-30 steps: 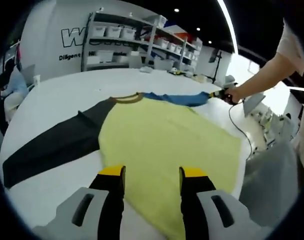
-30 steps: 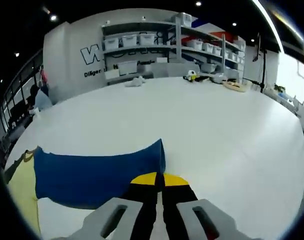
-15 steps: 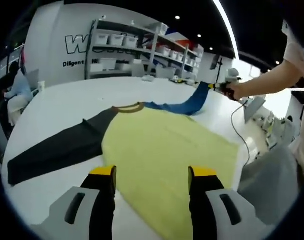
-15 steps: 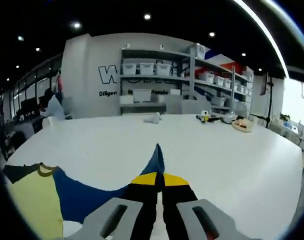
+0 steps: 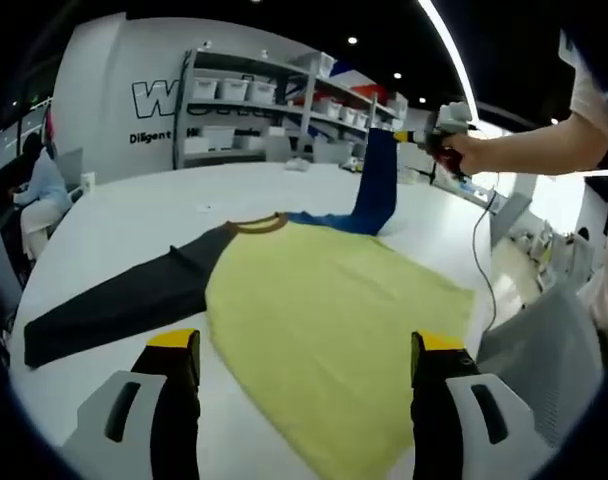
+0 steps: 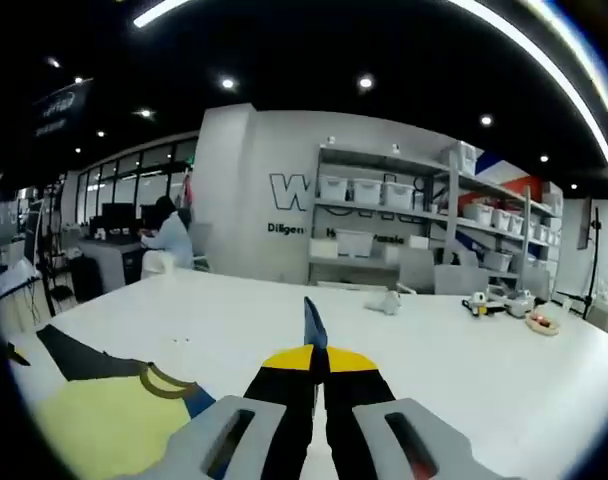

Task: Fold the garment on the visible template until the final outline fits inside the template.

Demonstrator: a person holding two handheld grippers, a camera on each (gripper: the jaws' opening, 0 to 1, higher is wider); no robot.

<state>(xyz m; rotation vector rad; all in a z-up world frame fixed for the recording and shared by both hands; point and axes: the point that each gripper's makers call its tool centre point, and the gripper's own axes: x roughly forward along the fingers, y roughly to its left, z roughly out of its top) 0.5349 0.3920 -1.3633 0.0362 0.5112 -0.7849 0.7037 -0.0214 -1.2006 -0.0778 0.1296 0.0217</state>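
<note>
A shirt with a yellow body (image 5: 324, 320), a black sleeve (image 5: 124, 300) and a blue sleeve (image 5: 376, 190) lies on a white table (image 5: 144, 210). My left gripper (image 5: 299, 375) is open above the shirt's near hem, holding nothing. My right gripper (image 6: 317, 362) is shut on the blue sleeve's end, whose tip (image 6: 312, 322) sticks up between the jaws. In the left gripper view the right gripper (image 5: 424, 140) holds that sleeve lifted high off the table. The yellow body (image 6: 124, 420) and brown collar (image 6: 169, 380) show low on the left.
Shelves with white bins (image 5: 284, 95) stand along the far wall. Small objects (image 6: 504, 305) lie at the table's far side. A seated person (image 6: 169, 235) is at a desk on the left. A grey chair (image 5: 544, 360) stands beside the table on the right.
The right gripper has raised the blue sleeve from the table to hang upright. My left gripper's jaws have spread wider.
</note>
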